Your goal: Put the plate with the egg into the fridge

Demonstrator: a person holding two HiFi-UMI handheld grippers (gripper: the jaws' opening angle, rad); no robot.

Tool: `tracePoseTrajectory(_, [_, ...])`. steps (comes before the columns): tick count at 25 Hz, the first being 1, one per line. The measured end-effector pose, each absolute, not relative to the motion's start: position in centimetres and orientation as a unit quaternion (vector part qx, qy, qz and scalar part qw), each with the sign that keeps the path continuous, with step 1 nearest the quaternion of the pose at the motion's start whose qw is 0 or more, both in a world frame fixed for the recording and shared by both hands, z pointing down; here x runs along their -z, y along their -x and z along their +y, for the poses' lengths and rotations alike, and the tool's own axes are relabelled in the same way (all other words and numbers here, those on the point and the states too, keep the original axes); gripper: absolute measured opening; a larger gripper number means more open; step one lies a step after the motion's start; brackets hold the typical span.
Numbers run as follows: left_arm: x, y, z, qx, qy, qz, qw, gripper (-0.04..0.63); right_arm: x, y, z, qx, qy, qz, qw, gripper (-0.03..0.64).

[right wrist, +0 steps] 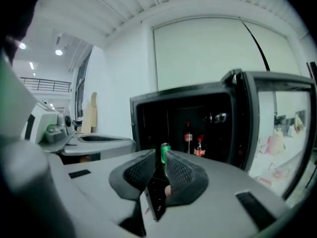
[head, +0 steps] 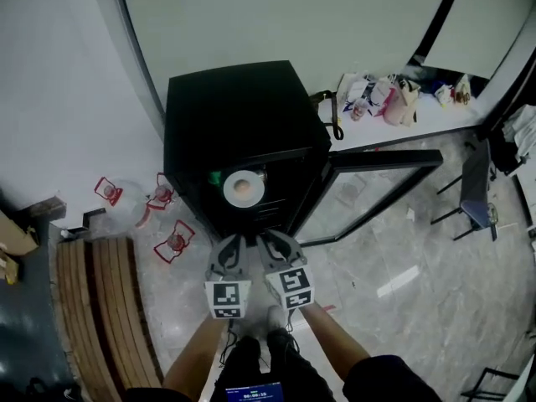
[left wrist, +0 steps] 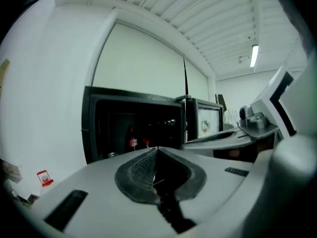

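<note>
Plate [head: 229,190] with egg [head: 243,188] sits inside the open fridge [head: 234,115], seen in head view only. Gripper views miss it and show bottles [right wrist: 188,136] and a green can [right wrist: 165,149] inside. Left gripper [left wrist: 156,152] closed tight, empty. Right gripper [right wrist: 161,158] slightly apart, empty. Both are outside the fridge.

A wooden bench [head: 100,325] sits beside red-handled containers [head: 174,241]; a chair [head: 476,187] stands right.
</note>
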State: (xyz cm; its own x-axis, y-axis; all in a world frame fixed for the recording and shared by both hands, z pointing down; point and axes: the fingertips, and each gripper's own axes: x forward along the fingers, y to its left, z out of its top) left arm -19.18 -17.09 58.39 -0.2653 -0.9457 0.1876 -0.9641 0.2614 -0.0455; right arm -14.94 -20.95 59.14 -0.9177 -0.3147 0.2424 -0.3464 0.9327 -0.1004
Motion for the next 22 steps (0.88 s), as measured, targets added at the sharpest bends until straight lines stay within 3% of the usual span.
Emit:
tracePoseTrajectory(9, [-51.0,10.8,-17.1,-0.062,-0.680,-0.730,0.028,0.011,-51.2,7.2,-19.1,-0.066,-0.216,-0.972,0.060,0.066])
tracePoseTrajectory(22, [-50.7,-6.8,-31.4,-0.066,-0.766,-0.638,0.038,0.011,-50.8,-11.9,-34.2,-0.038,-0.327,-0.940,0.086,0.066])
